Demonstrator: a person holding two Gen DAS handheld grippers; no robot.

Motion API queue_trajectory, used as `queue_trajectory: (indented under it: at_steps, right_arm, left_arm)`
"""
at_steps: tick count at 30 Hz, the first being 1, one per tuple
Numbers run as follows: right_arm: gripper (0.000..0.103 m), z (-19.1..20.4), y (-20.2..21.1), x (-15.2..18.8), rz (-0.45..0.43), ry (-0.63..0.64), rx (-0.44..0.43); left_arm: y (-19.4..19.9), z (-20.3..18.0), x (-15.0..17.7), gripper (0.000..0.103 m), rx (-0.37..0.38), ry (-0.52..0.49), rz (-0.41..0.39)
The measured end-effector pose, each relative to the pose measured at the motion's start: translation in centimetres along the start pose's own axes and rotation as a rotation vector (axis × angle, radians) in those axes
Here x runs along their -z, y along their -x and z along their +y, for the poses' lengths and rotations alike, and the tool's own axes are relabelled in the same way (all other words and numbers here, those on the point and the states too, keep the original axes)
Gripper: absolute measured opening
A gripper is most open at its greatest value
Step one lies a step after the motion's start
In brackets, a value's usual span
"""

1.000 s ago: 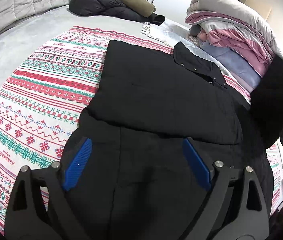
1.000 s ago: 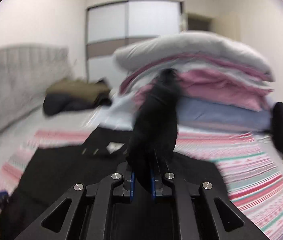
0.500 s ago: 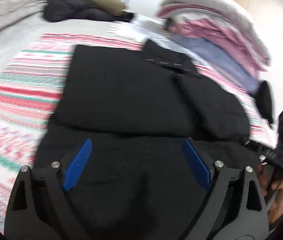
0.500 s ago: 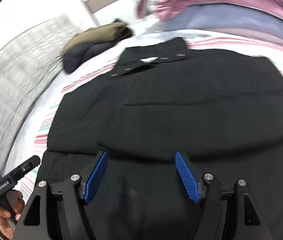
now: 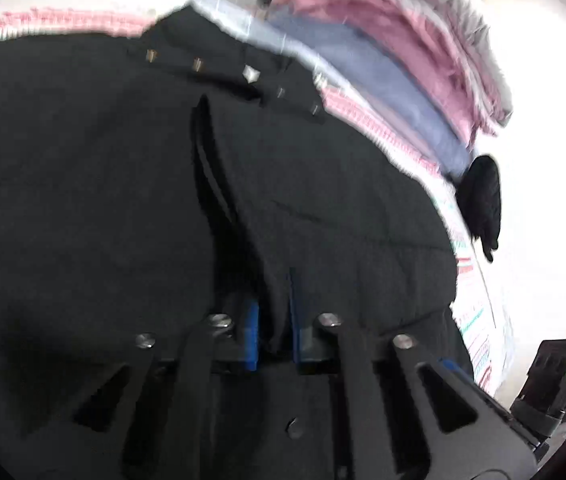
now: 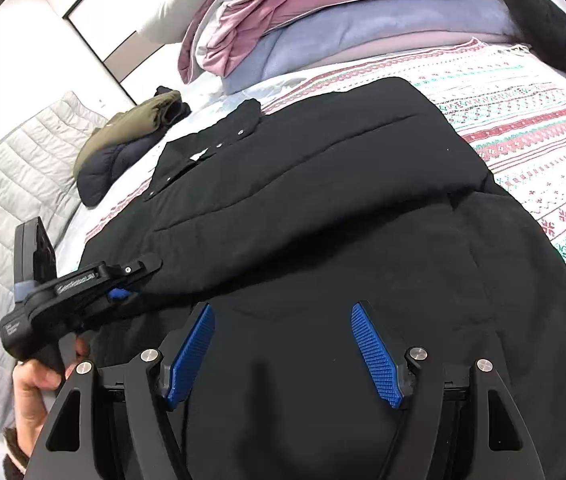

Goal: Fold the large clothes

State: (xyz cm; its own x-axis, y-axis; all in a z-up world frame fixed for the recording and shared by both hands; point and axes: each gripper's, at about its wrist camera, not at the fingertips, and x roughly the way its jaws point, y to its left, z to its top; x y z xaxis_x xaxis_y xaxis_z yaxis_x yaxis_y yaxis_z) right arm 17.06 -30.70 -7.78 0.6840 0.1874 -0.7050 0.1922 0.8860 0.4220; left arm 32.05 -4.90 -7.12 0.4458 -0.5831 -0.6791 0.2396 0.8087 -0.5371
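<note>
While one black coat (image 6: 323, 208) lies flat, left gripper (image 5: 273, 320) has just clamped its fold; right gripper (image 6: 283, 344) gapes.

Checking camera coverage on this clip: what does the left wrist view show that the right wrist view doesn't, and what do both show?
Left wrist only: the left gripper's pads pinching a fold of the black coat.
Right wrist only: the right gripper open above the coat, the hand holding the left gripper, and the olive and navy jackets.
Both: the coat's snap collar, the patterned blanket, the bedding stack.
</note>
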Motion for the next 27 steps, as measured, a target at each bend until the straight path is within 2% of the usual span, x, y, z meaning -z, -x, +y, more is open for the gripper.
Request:
queue_trajectory:
  at_steps: [1, 3, 4, 5, 6, 8, 10, 12, 13, 14, 16, 20, 22, 23, 25, 27]
  right_arm:
    - [0.072, -0.2, -0.2, -0.1, 0.002, -0.002, 0.005]
    - [0.072, -0.7, -0.2, -0.1, 0.001, -0.003, 0.023]
    - [0.072, -1.0, -0.3, -0.2, -0.002, -0.008, 0.031]
    - [0.072, -1.1, -0.4, -0.2, -0.002, -0.015, 0.035]
    - [0.072, -1.3, -0.6, -0.3, 0.000, -0.023, 0.033]
    - [0.072, -1.5, -0.8, -0.4, 0.002, -0.036, 0.028]
    - [0.072, -1.8, -0.6, -0.4, 0.004, -0.040, 0.018]
    - [0.072, -1.9, -0.4, -0.5, -0.006, -0.040, 0.023]
    - [0.072, -2.0, -0.4, -0.5, -0.012, -0.038, 0.028]
    - [0.072, -2.1, -0.3, -0.5, -0.024, -0.035, 0.033]
    - [0.072, -2.1, 0.0, -1.1, -0.059, -0.008, 0.026]
    - [0.072, -2.9, 0.4, -3.4, -0.200, 0.068, 0.077]
    - [0.072, -5.1, -0.5, -4.3, -0.183, 0.025, 0.047]
    - [0.072, -6.8, -1.2, -4.7, -0.167, -0.021, 0.000]
    - [0.072, -9.8, -2.0, -5.3, -0.173, -0.095, -0.049]
    - [0.065, -14.3, -2.1, -5.5, -0.221, -0.258, -0.127]
  left_arm:
    - [0.9, -0.2, 0.1, 0.012, -0.002, -0.015, -0.043]
    - [2.0, -0.2, 0.6, 0.013, -0.106, -0.026, -0.090]
    - [1.8, -0.1, 0.9, 0.014, -0.212, -0.032, -0.079]
    - [1.4, 0.1, 1.0, 0.019, -0.276, -0.035, -0.059]
    - [1.0, 0.4, 1.1, 0.024, -0.300, -0.027, -0.043]
    - [1.7, 0.1, 1.2, 0.024, -0.297, -0.012, -0.071]
    - [3.0, -0.9, 1.2, 0.030, -0.295, -0.036, -0.150]
    - [4.5, -1.9, 1.2, 0.047, -0.259, -0.084, -0.253]
    - [5.0, -2.2, 1.1, 0.050, -0.238, -0.109, -0.286]
    - [4.8, -2.6, 1.1, 0.052, -0.223, -0.138, -0.286]
    - [3.2, -3.0, 1.1, 0.052, -0.222, -0.176, -0.232]
    - [0.7, -2.9, 2.1, 0.052, -0.219, -0.235, -0.144]
    - [0.2, -3.1, 3.3, 0.054, -0.235, -0.299, -0.148]
    - [0.2, -3.2, 3.7, 0.059, -0.232, -0.316, -0.153]
    - [0.3, -3.4, 4.0, 0.069, -0.187, -0.338, -0.147]
    - [0.1, -3.4, 3.8, 0.073, -0.147, -0.348, -0.138]
